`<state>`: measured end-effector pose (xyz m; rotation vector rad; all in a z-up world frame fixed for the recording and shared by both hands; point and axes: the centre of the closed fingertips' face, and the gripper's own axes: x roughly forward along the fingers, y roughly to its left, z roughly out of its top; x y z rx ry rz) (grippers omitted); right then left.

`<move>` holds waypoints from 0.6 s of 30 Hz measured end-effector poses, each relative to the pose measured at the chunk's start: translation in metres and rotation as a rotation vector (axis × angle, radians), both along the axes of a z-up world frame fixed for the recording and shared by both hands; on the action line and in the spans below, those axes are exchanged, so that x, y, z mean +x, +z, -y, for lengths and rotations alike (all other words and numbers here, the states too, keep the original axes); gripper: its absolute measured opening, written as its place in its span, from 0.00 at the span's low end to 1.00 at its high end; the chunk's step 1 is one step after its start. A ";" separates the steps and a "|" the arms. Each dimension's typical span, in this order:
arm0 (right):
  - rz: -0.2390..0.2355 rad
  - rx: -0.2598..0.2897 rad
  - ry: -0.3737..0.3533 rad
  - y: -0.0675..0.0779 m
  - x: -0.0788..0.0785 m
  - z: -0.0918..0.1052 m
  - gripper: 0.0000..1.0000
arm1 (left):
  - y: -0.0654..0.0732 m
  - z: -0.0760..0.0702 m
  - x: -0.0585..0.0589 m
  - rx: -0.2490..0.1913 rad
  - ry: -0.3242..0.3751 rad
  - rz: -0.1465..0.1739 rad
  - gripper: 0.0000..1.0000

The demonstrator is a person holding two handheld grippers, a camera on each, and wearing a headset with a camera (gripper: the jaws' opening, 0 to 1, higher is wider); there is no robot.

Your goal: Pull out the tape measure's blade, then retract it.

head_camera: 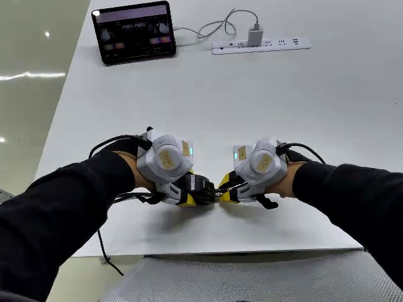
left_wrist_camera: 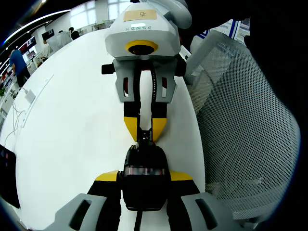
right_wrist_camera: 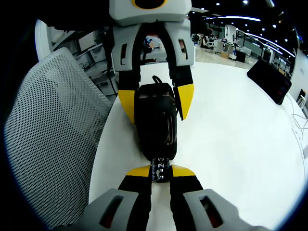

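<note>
My left gripper (left_wrist_camera: 144, 176) has its jaws closed across the flanks of the tape measure case (left_wrist_camera: 144, 195), a firm hold. My right gripper (right_wrist_camera: 161, 173) is pinched tight on the blade (right_wrist_camera: 160, 166) just outside the case mouth, numerals showing. The white desk (head_camera: 252, 88) lies beneath the case; I cannot confirm contact. I judge the case rigid, black, rubbery and compact. The blade looks thin, springy and slick, so it is best held flat near its tip and pulled straight from the case.
</note>
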<state>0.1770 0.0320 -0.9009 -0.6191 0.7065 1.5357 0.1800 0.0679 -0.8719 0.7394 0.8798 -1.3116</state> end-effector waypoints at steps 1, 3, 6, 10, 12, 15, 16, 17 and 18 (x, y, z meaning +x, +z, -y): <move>0.000 0.002 -0.001 0.000 0.000 0.001 0.08 | 0.000 0.000 0.000 0.000 0.001 0.000 0.32; 0.000 0.002 -0.002 0.000 0.000 0.002 0.08 | 0.000 0.000 0.000 0.001 0.000 -0.001 0.32; 0.002 -0.003 -0.001 0.000 0.000 0.004 0.08 | 0.000 0.000 0.000 0.002 -0.005 0.002 0.32; 0.004 -0.006 -0.003 0.000 0.000 0.006 0.08 | 0.000 0.000 0.000 0.004 -0.003 0.002 0.32; 0.010 -0.008 0.000 0.000 0.000 0.007 0.08 | 0.000 0.000 0.000 0.005 -0.004 0.001 0.32; 0.010 -0.012 -0.001 0.001 -0.001 0.009 0.08 | 0.000 0.000 0.000 0.004 -0.005 0.004 0.32; 0.010 -0.014 -0.003 0.001 0.000 0.010 0.08 | 0.000 0.000 0.000 0.003 -0.003 0.004 0.32; 0.011 -0.015 -0.002 0.001 0.000 0.011 0.08 | 0.000 0.000 0.000 0.004 -0.003 0.004 0.32; 0.011 -0.017 -0.003 0.001 0.000 0.012 0.08 | 0.000 0.000 0.000 0.005 -0.003 0.005 0.32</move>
